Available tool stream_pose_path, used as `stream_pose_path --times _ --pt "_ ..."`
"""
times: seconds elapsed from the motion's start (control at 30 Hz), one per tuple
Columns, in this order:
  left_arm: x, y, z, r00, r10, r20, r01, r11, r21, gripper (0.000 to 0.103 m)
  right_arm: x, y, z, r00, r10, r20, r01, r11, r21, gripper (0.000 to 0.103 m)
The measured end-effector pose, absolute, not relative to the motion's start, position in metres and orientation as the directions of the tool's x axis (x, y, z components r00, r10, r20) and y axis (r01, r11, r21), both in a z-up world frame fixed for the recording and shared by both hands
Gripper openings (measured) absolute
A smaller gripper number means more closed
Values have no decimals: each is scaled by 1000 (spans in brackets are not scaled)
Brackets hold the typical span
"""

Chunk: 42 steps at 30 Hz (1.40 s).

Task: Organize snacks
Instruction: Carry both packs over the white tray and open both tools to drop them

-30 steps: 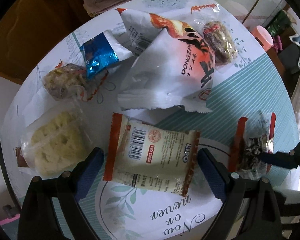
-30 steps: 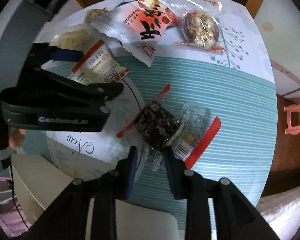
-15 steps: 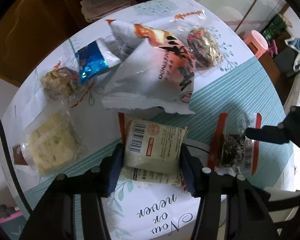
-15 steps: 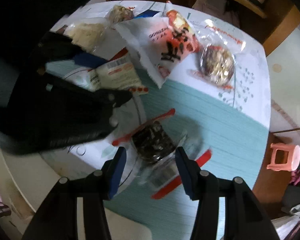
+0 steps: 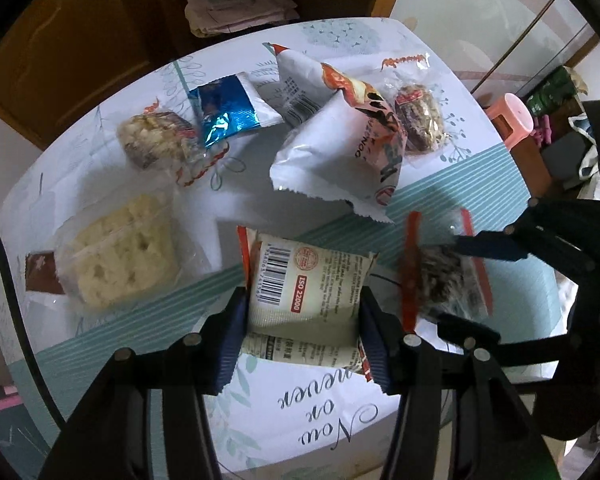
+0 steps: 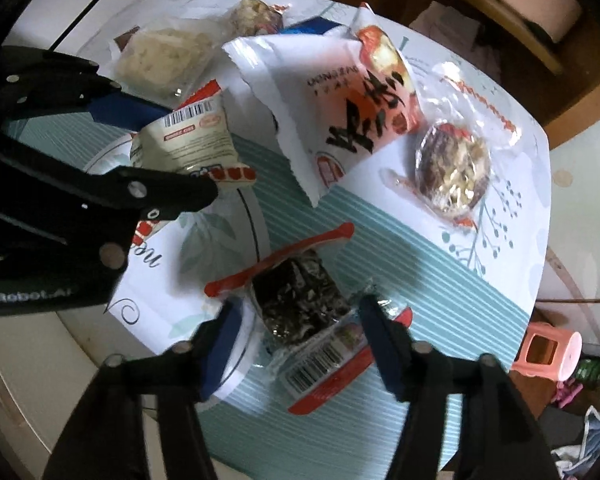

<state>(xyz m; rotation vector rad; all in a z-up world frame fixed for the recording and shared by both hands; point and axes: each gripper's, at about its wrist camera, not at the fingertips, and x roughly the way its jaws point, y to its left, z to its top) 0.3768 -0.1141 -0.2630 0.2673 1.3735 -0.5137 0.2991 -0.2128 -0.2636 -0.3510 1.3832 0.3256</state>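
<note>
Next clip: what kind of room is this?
Probably a home living or dining area: a round table under a printed tablecloth, wooden shelving holding folded cloths, and a pink plastic stool on the floor.

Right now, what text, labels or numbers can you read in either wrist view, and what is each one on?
"ISO 22000": red label on the cream snack packet clamped in the left gripper.
"Now or never": script on the tablecloth.
"DONGZAO": probably, on the big white snack bag; bold black characters beside it.
"nRobot.AI": partial, on the left gripper's body, right wrist view.
Barcode digits on the cream packet and the dark seaweed-like snack packet: too blurred.
</note>
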Motion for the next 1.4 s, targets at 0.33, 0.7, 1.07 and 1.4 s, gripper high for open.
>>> stream_pose_path --times 0.33,0.7,1.07,1.4 --pt "350 -82 -213 182 -221 -958 462 879 -115 51 288 -207 -252 206 62 -977 -367 930 -19 45" --pt "256 -39 -92 378 -294 -878 448 888 -104 51 205 -198 -113 445 228 -866 -362 930 59 45" --pt "149 -26 -63 454 -257 -853 358 929 -89 52 110 -182 -81 456 315 -833 -346 924 160 45" --pt "107 -25 -97 401 -202 -894 280 956 -91 53 65 -180 -104 392 316 -864 -310 930 200 46"
